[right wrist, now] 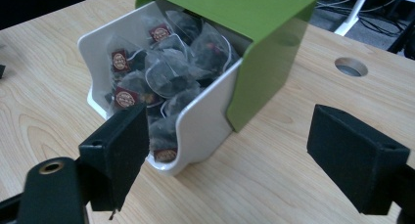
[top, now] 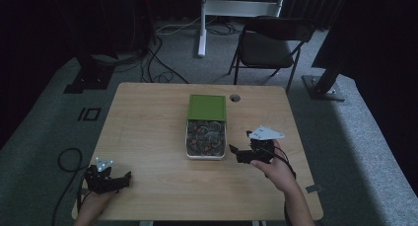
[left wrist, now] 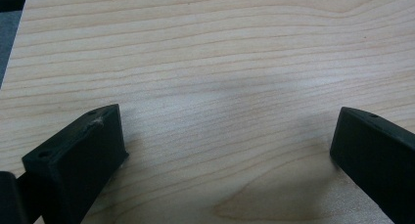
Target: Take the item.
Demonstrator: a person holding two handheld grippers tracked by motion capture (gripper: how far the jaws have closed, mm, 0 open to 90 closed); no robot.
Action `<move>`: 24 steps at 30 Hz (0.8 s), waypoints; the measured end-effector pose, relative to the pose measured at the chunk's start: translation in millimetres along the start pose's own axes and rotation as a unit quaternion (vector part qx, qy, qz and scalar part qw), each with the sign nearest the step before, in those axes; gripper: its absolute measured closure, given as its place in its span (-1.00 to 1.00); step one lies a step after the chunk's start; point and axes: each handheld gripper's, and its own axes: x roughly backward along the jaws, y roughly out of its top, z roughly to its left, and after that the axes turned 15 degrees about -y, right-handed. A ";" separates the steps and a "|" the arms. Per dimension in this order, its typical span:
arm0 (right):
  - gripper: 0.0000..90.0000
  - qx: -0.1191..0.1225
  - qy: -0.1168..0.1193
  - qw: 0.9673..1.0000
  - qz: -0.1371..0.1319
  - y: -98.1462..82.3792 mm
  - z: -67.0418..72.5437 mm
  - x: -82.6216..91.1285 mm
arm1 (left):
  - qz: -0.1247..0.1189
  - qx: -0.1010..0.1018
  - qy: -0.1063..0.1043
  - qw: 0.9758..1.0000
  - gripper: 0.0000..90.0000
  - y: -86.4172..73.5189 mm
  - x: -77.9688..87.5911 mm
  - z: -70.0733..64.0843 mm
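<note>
A white box (top: pixel 205 156) with a green sliding lid (top: pixel 207 107) sits at the table's middle, its near half uncovered. In the right gripper view the white box (right wrist: pixel 200 126) holds several tea bags (right wrist: pixel 169 75) and the green lid (right wrist: pixel 254 18) covers its far end. My right gripper (top: pixel 235 148) hovers open just right of the box, its jaws (right wrist: pixel 230 150) wide apart with nothing between them. My left gripper (top: pixel 127 176) rests near the table's front left corner, open over bare wood (left wrist: pixel 225 131).
The wooden table (top: pixel 148 137) has a round cable hole (top: pixel 235 97) behind the box. A folding chair (top: pixel 268 43) and a white stand (top: pixel 202 23) are on the floor beyond. Cables (top: pixel 69 162) lie on the floor at the left.
</note>
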 end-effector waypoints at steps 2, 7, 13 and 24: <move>-0.63 0.002 0.004 1.000 0.000 2.7 3.1 -2.9 | 0.000 0.000 0.000 1.000 -1.00 0.0 0.0 0.0; -0.63 0.005 0.012 1.000 -0.001 8.3 10.8 -10.0 | 0.000 0.000 0.000 1.000 -1.00 0.0 0.1 0.0; -0.63 0.014 0.020 1.000 -0.001 14.4 19.4 -16.4 | 0.000 0.000 0.000 1.000 -1.00 0.0 0.0 -0.1; -0.58 0.026 0.037 0.999 -0.001 24.3 36.7 -29.3 | 0.001 -0.001 0.000 1.000 -1.00 0.0 0.1 0.1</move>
